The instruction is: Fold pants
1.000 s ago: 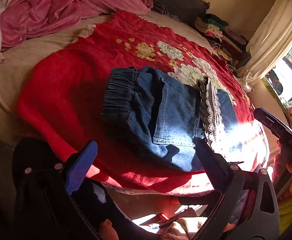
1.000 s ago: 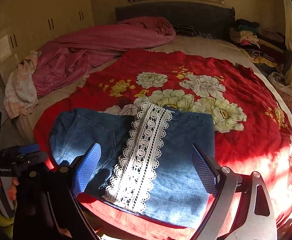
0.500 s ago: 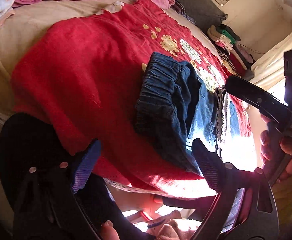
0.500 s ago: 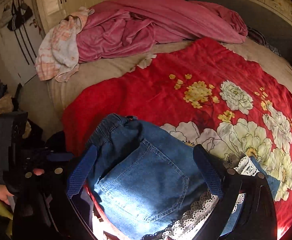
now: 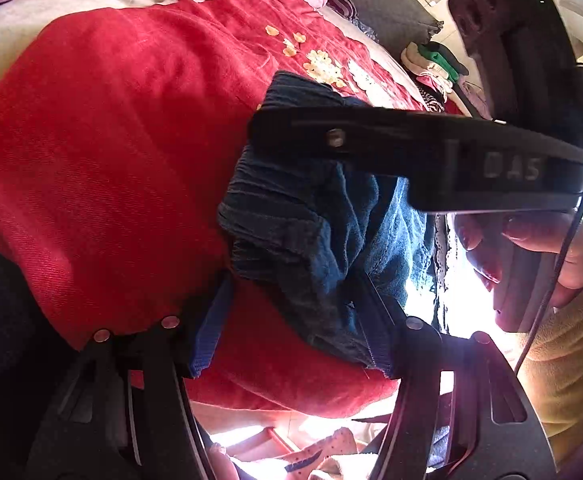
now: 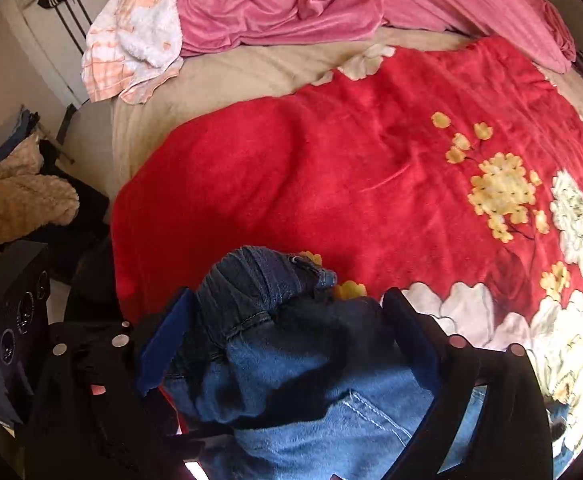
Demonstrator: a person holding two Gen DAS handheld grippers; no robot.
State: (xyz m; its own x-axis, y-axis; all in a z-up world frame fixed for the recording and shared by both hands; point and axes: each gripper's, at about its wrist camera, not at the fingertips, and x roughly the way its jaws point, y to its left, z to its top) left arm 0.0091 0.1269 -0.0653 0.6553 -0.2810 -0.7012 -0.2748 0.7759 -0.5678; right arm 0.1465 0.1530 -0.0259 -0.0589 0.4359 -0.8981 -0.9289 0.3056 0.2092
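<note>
Closing both grippers on the pants [image 6: 291,380]: waistband bunched between my right gripper [image 6: 287,344] fingers, near-edge corner between my left gripper [image 5: 297,320].

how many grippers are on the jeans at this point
2. The left gripper straddles the jeans at the near waistband corner; the right gripper straddles the bunched waistband. Both jaws are closing.

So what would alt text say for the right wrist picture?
The right gripper, jaws closing, straddles the bunched elastic waistband of blue denim pants lying on a red floral blanket. A pink quilt is heaped at the bed's far side.
</note>
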